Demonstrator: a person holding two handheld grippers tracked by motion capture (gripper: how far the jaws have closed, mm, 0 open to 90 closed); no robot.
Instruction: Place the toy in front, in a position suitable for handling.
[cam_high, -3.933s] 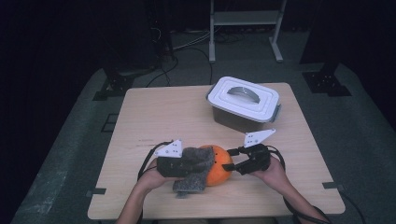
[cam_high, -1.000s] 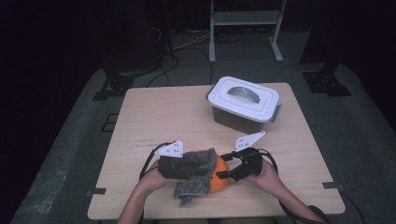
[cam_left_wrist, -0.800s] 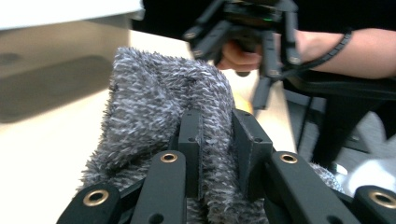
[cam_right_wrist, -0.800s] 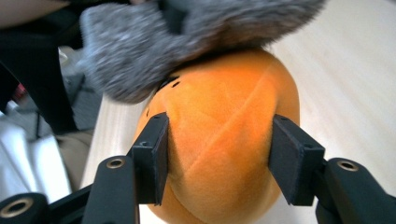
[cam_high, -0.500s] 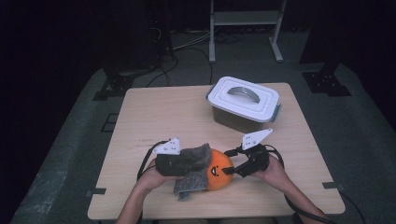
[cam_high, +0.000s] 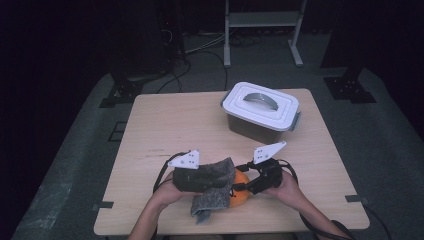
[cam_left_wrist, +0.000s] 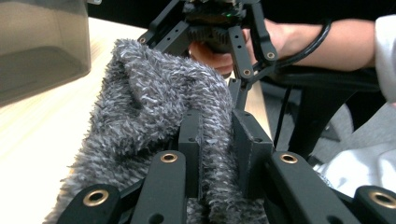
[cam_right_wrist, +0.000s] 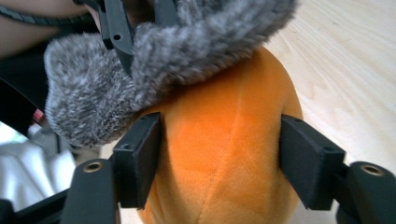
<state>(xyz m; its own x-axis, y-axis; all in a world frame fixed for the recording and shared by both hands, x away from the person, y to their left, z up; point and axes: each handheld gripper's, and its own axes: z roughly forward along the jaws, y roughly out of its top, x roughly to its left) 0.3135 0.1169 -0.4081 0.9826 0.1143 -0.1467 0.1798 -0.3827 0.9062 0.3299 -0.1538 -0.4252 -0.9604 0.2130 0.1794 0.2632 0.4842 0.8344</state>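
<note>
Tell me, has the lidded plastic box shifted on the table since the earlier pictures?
No. The lidded plastic box sits at the same spot by the table's far right edge.

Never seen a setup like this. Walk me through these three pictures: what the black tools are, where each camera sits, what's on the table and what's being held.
A person sits at a wooden table and holds a hand-operated two-jaw gripper in each hand; there is no robot arm. The high view looks down from above the person's side. The other two pictures come from cameras riding on the grippers, looking along their black jaws.

The left gripper is clamped shut on a fuzzy grey cloth, draped over an orange plush toy. The right gripper has its jaws on both sides of that toy; they have just been closing, and whether they press on it is unclear. Further back stands a lidded plastic box.
</note>
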